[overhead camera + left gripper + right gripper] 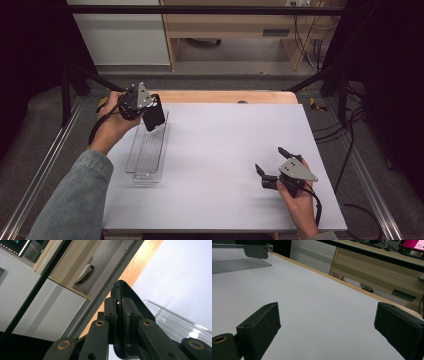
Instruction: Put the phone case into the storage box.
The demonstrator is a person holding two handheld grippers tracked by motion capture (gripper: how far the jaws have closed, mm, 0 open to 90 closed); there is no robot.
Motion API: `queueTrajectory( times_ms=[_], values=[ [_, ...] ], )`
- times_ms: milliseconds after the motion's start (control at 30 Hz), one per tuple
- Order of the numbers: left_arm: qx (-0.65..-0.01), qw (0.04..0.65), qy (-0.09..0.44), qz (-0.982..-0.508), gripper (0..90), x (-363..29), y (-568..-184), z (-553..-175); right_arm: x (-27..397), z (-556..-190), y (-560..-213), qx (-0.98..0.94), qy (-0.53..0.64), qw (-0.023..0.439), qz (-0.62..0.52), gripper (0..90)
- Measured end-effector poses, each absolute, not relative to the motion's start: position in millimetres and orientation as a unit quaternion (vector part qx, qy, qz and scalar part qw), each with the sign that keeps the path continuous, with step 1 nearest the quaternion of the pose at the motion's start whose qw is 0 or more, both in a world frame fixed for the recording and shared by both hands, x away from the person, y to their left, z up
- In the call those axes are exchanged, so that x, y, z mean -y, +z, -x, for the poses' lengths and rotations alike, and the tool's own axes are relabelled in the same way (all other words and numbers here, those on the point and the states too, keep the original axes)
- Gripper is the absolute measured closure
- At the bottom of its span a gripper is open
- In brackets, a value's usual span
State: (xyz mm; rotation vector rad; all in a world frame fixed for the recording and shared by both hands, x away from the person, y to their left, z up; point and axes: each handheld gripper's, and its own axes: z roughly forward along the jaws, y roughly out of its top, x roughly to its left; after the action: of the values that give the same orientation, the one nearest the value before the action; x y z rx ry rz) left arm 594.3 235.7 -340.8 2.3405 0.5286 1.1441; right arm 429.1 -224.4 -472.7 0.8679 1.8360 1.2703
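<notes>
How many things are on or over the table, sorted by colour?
Black: 3, the left gripper, the right gripper and the flat black piece the left one holds.
Clear: 1, the plastic tray.
Total: 4

Clear, glossy plastic tray (147, 150), ribbed along the bottom, catching highlights on its rim. Matt black plastic object (153, 113), smooth with rounded edges, clamped in the left gripper (122, 315). Matt black, slightly grainy jaw pads on the right gripper (327, 332); brass-coloured rivets at the joints. Dull grey metal plate on top of each. Smooth matt white tabletop (225, 150) with a pale wood edge. Faded blue denim sleeve (75, 200).
</notes>
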Motion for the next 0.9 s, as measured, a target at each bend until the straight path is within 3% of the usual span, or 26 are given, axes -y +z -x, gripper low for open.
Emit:
queueTrajectory(
  times_ms=[900],
  values=[
    [-0.200,0.243,0.419,-0.852,82.7,-235.3,-344.1,-599.2,224.6,-429.3,-472.8,-0.714,0.493,0.365,-0.337,6.7]
  ],
)
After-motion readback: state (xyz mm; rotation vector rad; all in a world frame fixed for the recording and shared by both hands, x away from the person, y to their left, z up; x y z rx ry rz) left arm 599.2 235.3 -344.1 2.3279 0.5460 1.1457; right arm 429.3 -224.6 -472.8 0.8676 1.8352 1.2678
